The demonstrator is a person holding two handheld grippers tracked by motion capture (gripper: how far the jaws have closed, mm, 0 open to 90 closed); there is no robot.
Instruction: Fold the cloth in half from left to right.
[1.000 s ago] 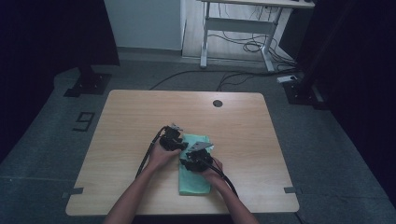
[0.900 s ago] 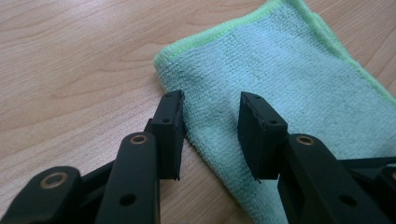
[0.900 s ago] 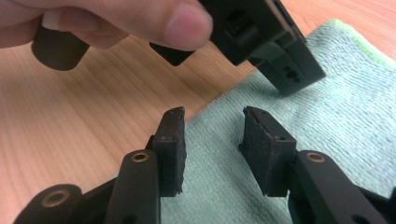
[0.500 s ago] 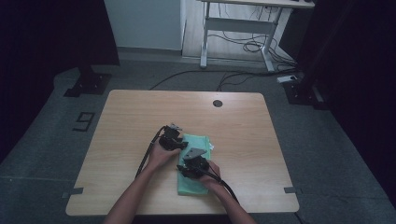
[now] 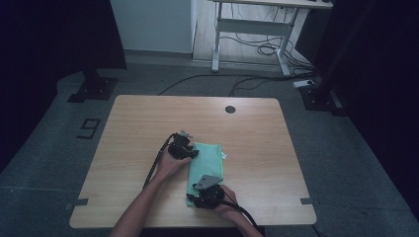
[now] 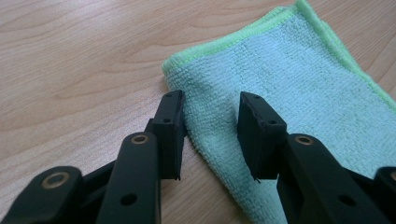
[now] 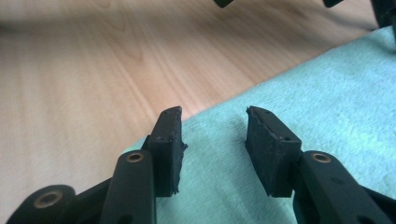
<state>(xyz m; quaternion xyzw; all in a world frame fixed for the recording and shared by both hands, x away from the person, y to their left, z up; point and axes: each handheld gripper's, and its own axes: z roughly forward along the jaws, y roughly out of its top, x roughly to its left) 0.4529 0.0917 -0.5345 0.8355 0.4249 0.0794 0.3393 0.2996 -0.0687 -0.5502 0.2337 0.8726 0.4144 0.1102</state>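
Observation:
A folded green cloth (image 5: 210,165) lies flat on the wooden table (image 5: 143,118), near its front. My left gripper (image 5: 192,153) is at the cloth's far left corner; in the left gripper view its open jaws (image 6: 210,116) straddle the cloth's (image 6: 299,84) left edge without pinching it. My right gripper (image 5: 193,200) is at the near left corner. Its jaws (image 7: 212,135) stand open over the cloth's (image 7: 317,107) edge and have just been opening a little, with flat cloth between them and nothing pressed.
A round cable hole (image 5: 230,109) sits near the table's far edge. Behind the table stand a white desk frame (image 5: 247,24) and loose floor cables (image 5: 262,49). The right hand is close to the table's front edge (image 5: 276,219).
The right gripper has moved from the middle of the cloth toward the person, to its near left corner. The left gripper has stayed at the far left corner.

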